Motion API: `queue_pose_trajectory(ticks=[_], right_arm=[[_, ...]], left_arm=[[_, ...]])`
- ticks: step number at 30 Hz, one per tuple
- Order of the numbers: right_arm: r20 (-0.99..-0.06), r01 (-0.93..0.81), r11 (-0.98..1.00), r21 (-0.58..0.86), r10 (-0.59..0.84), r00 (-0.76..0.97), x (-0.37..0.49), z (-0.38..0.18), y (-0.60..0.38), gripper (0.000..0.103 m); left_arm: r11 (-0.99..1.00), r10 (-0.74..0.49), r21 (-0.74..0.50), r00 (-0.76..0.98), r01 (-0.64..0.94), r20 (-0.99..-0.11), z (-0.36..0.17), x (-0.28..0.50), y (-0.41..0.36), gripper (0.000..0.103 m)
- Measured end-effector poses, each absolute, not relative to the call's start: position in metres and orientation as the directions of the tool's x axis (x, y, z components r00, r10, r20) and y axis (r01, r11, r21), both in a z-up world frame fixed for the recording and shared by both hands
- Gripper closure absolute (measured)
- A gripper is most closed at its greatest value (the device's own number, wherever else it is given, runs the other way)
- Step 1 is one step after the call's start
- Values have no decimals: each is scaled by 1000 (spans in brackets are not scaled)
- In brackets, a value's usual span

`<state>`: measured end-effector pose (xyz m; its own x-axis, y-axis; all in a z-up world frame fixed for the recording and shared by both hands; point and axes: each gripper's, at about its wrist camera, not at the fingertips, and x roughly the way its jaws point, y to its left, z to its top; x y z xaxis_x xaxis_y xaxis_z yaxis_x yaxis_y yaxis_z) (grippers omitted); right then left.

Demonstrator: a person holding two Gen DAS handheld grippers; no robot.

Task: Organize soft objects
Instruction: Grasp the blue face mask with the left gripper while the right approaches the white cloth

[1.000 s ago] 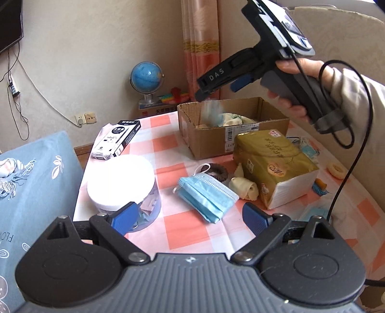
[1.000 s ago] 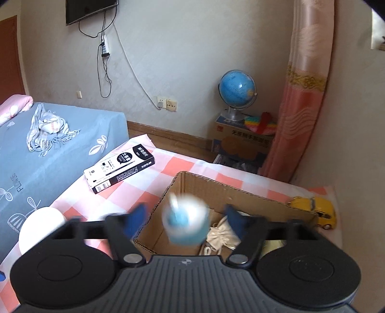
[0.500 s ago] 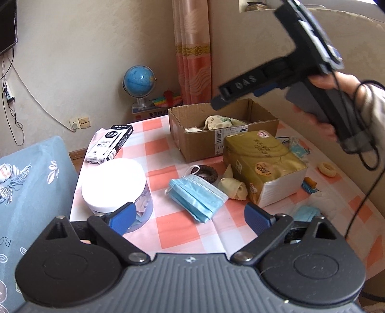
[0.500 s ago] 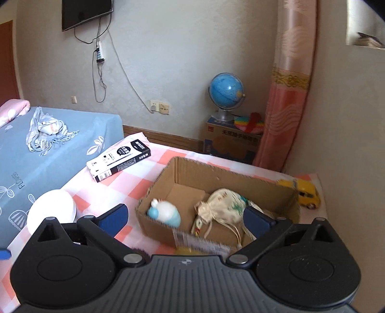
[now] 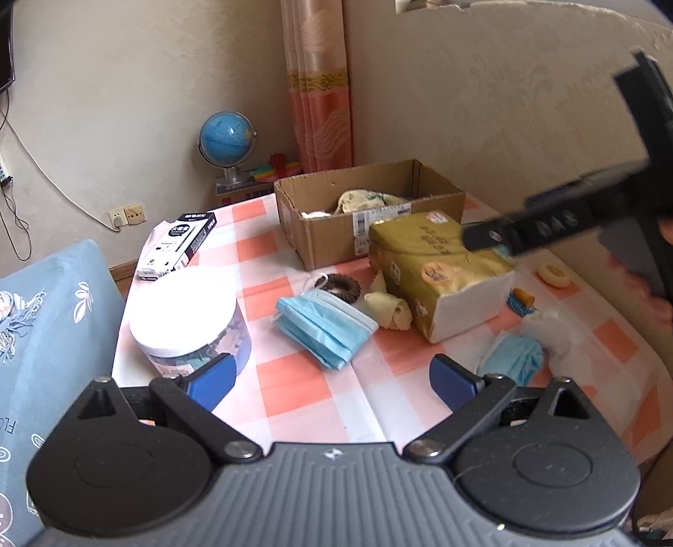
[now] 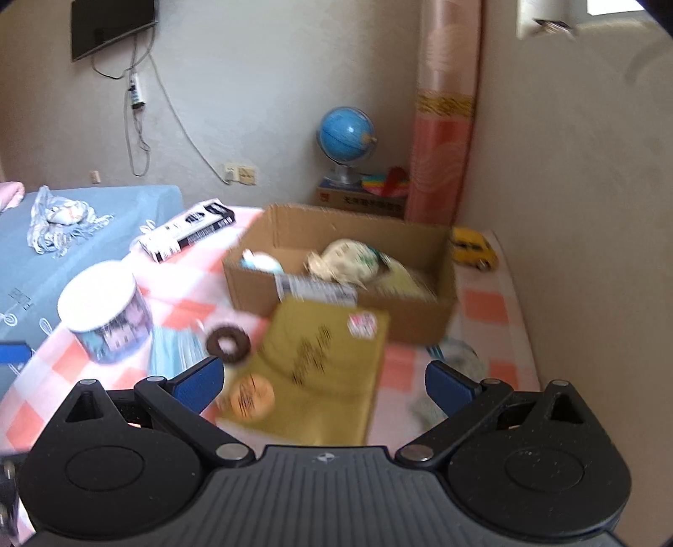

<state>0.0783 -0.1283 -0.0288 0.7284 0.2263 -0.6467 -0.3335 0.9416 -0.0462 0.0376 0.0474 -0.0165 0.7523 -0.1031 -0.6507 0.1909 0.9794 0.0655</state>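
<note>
**Box collects the soft things; both grippers empty**

The cardboard box (image 5: 370, 210) sits at the table's far side as the collecting bin (a cloth pouch (image 6: 347, 263) already lies inside). The face mask (image 5: 324, 324) waits on the checkered cloth, near the left gripper (image 5: 332, 378), whose jaws are spread wide, holding nothing. The right gripper (image 6: 321, 378) is likewise wide and empty above the tissue pack (image 6: 319, 370).

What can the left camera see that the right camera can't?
Only the left wrist view shows the rolled cloth, the second mask and the right gripper from outside. Only the right wrist view shows the toy car, the TV and a white-blue toy in the box. Both show the box, tissue pack, jar and globe.
</note>
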Motion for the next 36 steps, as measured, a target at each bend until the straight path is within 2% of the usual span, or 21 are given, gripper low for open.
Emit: queue_pose_trajectory(ticks=[13, 27, 36], right_arm=[[-707, -148, 988, -43, 75, 703, 36, -76, -170, 0], [-735, -98, 994, -39, 38, 677, 42, -97, -177, 0], [-744, -77, 994, -71, -1, 669, 34, -104, -192, 0]], left_arm=[[975, -119, 59, 728, 215, -676, -27, 31, 44, 5], [972, -122, 60, 708, 227, -696, -32, 34, 38, 5], [958, -166, 51, 692, 282, -703, -32, 39, 26, 5]])
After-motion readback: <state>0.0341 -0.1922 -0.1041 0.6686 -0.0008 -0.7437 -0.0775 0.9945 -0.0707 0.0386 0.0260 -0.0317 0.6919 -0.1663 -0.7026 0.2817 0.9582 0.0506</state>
